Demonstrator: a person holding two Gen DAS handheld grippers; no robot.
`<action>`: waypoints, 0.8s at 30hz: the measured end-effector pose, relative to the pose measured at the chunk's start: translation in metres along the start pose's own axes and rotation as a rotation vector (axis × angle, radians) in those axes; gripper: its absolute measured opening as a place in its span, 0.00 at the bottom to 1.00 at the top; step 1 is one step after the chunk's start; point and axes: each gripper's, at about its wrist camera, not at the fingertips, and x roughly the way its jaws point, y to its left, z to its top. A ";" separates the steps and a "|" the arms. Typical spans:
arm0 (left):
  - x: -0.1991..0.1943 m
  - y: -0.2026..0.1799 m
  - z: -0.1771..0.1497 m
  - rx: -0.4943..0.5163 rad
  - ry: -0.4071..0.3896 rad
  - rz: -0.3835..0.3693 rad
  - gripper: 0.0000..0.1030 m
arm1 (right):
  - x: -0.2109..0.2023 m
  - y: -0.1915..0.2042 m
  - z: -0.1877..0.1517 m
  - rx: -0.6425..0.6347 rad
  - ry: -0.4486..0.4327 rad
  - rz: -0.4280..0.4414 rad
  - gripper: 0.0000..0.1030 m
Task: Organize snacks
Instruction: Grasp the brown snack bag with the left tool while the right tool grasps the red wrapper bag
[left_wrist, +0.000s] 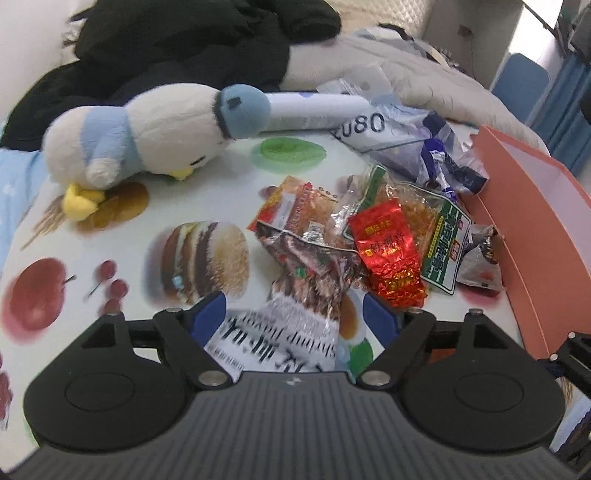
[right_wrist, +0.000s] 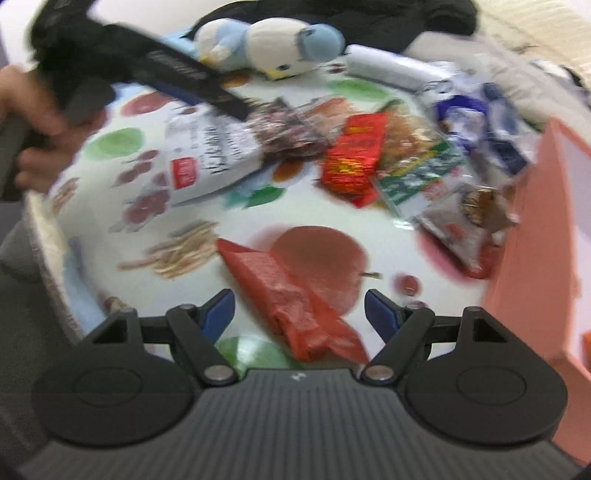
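Both tongs wide open, white snack bag (left_wrist: 280, 332) between left tongs (left_wrist: 295, 314), red packet (right_wrist: 295, 306) between right tongs (right_wrist: 299, 310)

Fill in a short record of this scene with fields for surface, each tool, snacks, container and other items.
surface: tablecloth printed with food pictures
left tool: open, over the white packet
right tool: open, over the red bag
snacks: red foil pack, green-label packet and grey packet in a loose pile
container: orange box at the right edge
other items: plush bird, white roll, dark clothing behind
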 end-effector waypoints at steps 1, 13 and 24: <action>0.004 -0.002 0.002 0.016 0.002 -0.003 0.82 | 0.003 0.002 0.001 -0.026 0.002 0.003 0.76; 0.053 -0.011 0.005 0.110 0.103 0.027 0.81 | 0.031 0.007 0.012 -0.145 0.054 0.052 0.51; 0.058 -0.013 0.001 0.051 0.126 0.020 0.58 | 0.036 0.006 0.010 -0.099 0.067 0.042 0.47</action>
